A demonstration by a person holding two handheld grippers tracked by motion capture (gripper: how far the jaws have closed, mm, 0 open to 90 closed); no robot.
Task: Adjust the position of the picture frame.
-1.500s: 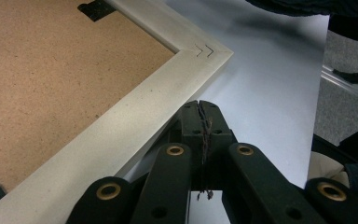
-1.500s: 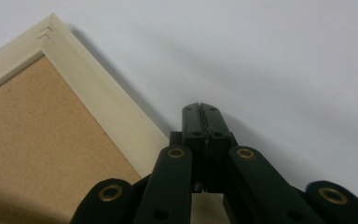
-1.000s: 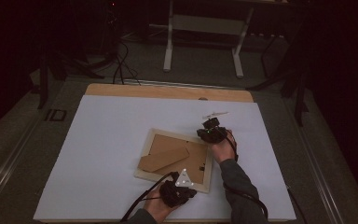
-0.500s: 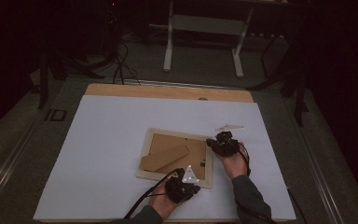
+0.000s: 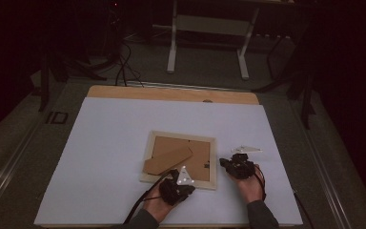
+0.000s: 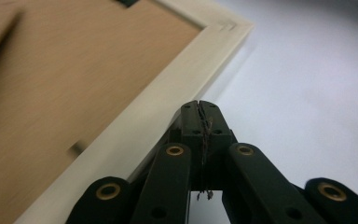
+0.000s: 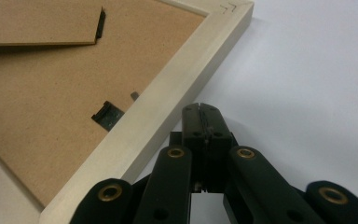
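Note:
A pale wooden picture frame [image 5: 213, 160] lies face down on the white table cover [image 5: 100, 157], its brown backing board [image 5: 198, 153] and fold-out stand [image 5: 167, 160] facing up. My left gripper [image 5: 180, 185] rests at the frame's near edge, shut with nothing between the jaws. In the left gripper view the closed tips [image 6: 200, 106] sit just beside the pale frame border [image 6: 168, 102]. My right gripper [image 5: 228, 164] is just off the frame's right edge, also shut and empty. Its tips [image 7: 200, 109] lie on the white cover beside the frame border [image 7: 168, 100]. A small metal clip [image 7: 106, 115] shows on the backing board.
The white cover leaves a strip of wooden tabletop [image 5: 171, 93] bare at the far edge. Beyond the table stand a white metal frame [image 5: 207, 43] and cables [image 5: 124, 57] on the floor. Wide white surface lies left of the picture frame.
My right gripper has slid from the frame's far right corner toward me along its right side. The frame now lies squarer to the table. The left gripper shifted slightly right.

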